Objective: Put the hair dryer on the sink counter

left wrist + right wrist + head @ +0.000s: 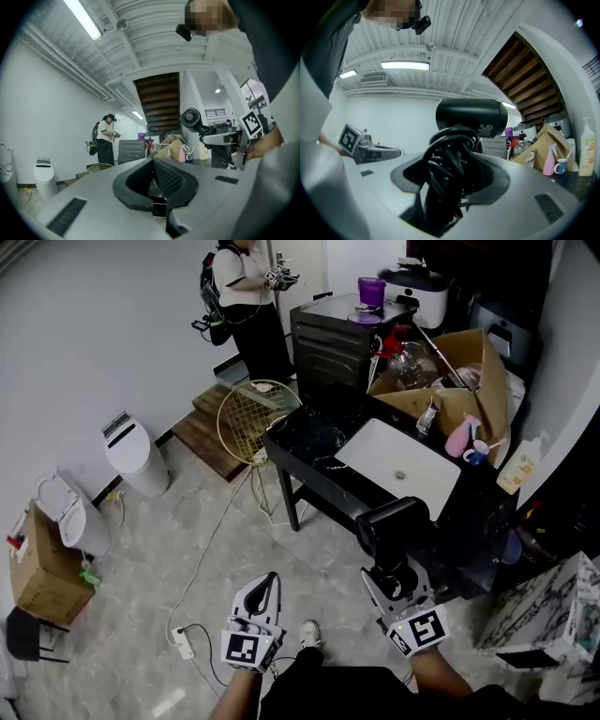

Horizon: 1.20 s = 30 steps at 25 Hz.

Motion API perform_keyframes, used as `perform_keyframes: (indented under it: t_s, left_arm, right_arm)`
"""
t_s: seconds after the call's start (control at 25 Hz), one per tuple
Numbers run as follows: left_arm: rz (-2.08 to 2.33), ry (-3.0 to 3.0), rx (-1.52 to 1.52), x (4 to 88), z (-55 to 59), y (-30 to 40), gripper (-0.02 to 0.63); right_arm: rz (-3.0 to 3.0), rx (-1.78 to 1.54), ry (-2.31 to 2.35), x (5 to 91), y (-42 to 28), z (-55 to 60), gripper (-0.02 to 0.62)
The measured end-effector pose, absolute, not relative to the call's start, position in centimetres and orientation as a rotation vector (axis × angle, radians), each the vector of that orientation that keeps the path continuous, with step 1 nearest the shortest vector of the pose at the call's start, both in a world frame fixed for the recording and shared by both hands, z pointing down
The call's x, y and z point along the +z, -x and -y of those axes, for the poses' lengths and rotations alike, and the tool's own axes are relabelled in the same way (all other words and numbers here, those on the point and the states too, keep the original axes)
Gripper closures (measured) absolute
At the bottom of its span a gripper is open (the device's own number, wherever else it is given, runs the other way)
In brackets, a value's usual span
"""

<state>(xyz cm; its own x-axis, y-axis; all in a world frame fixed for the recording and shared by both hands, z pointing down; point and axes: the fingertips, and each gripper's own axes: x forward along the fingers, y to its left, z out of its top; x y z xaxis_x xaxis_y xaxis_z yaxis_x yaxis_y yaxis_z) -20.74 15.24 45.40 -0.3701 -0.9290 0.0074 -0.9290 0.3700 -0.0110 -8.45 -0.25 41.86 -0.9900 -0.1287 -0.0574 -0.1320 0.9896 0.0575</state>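
**Dryer's in hand, just not on the bench yet**

This looks like the carry step. At lower left, the left claw point(270, 581) is closed on nothing. The right claw point(392, 579) clamps the hair dryer point(394, 521) by its cord-wrapped handle, just short of the bench point(309, 439). Next it needs a forward reach onto bare black top. The sink point(398, 463), cardboard box point(455, 381) and bottles point(518, 467) crowd the right.

The hair dryer point(392, 526) is black, the sink basin point(398, 465) white in a black counter point(309, 442), the bottle point(458, 439) pink.
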Motion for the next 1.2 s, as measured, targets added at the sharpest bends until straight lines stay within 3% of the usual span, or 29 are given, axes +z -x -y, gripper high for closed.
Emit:
perform_keyframes:
  t_s: [0.6, 1.2]
  left_arm:
    - [-2.446, 1.970, 0.059, 43.2, -7.0, 30.6, 0.607]
    - [-2.273, 2.183, 0.042, 44.1, 4.2, 31.7, 0.607]
  right_arm:
    - [-3.068, 0.109, 0.380, 41.5, 16.7, 4.6, 0.347]
    - [-3.031, -0.025, 0.611, 43.0, 17.9, 12.1, 0.347]
